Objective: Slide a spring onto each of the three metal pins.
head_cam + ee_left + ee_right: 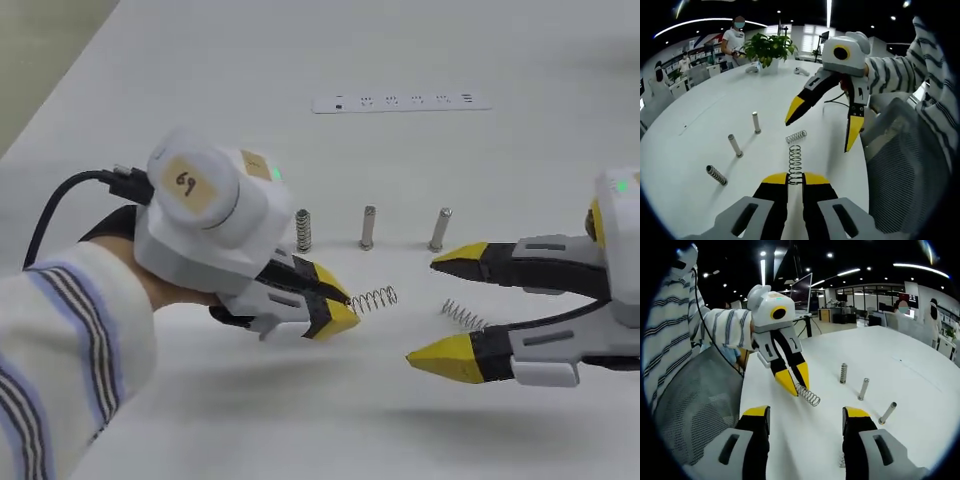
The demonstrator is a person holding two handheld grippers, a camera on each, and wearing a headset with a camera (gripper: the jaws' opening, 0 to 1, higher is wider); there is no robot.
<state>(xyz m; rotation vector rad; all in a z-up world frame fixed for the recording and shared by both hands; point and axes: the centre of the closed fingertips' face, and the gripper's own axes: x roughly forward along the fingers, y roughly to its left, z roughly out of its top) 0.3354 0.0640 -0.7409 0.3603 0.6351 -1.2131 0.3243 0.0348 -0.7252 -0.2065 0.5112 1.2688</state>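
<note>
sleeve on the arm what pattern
The sleeve is white with dark stripes, best in the head view.

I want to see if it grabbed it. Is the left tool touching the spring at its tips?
Touching. The left gripper view shows the left tool shut on one end of the spring, between its yellow tips.

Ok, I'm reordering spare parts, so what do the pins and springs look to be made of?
The middle pin, like its neighbours, looks like bare metal, likely steel: grey, smooth, a dull sheen down the shaft. The spring in the left claw looks like thin coiled steel wire, silvery with small glints. Any plating can't be told.
</note>
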